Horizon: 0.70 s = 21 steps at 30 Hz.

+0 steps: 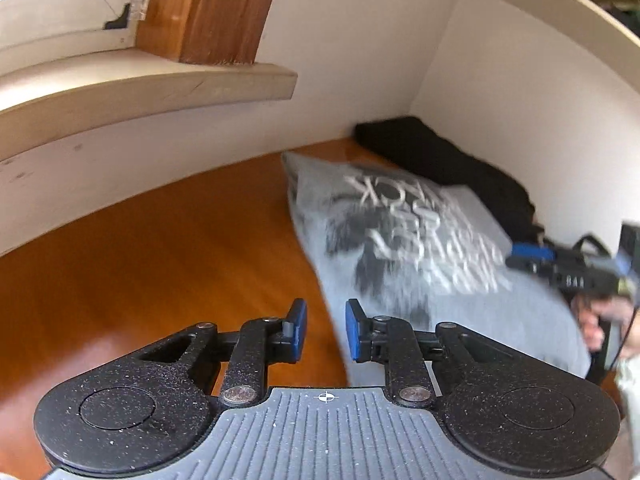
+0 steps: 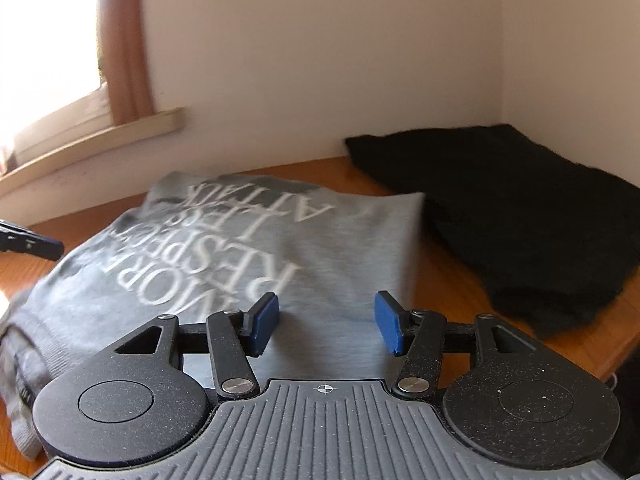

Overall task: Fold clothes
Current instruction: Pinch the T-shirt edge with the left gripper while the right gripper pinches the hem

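Grey T-shirt (image 2: 248,248) lies folded on the table (image 1: 140,240), black garment (image 2: 520,216) at two o'clock. Left gripper (image 1: 326,330) and right gripper (image 2: 326,324) are released, empty. Next, seemingly: stacking it.

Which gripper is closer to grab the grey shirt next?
Probably the right gripper: its open jaws sit over the grey shirt. The left gripper is at the shirt's edge, mostly over bare table.

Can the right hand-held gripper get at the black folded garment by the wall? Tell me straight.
Probably yes. The right hand-held gripper stands open and empty over the grey printed T-shirt; the black folded garment lies just to its right on the wooden table, with nothing between them.
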Each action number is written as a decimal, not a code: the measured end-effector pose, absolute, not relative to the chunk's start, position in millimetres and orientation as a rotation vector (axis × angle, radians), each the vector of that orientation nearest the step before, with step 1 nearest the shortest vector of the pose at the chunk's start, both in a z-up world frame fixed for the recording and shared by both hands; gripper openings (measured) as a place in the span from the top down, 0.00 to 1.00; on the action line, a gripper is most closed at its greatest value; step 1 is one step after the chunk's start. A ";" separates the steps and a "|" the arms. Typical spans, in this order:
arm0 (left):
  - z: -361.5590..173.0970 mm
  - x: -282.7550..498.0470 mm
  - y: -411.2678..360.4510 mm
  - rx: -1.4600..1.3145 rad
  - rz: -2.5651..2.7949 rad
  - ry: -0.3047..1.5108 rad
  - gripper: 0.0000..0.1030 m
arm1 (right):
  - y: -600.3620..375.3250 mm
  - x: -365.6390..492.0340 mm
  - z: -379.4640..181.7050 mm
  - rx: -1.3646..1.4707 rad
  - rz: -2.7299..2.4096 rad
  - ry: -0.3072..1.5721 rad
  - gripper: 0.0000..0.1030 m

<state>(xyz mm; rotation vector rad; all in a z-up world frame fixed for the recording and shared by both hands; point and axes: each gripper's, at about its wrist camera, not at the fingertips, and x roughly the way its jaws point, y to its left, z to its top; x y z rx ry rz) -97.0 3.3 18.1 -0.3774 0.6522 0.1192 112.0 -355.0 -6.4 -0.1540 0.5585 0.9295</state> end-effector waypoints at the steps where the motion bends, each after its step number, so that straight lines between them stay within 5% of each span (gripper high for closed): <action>1: 17.5 -87.6 6.2 -0.386 0.112 0.654 0.78 | -355.4 116.1 -6.1 -0.152 0.914 0.564 0.48; 5: 14.5 -50.7 16.9 -0.417 0.083 0.660 0.66 | -356.3 134.6 -8.8 -0.110 0.893 0.609 0.48; 14: -2.1 -11.7 32.1 -0.452 0.051 0.674 0.65 | -340.2 156.9 -11.9 -0.088 0.944 0.651 0.52; 21: -8.9 -2.2 46.8 -0.521 0.008 0.653 0.65 | -329.4 167.7 -13.8 -0.026 0.988 0.693 0.76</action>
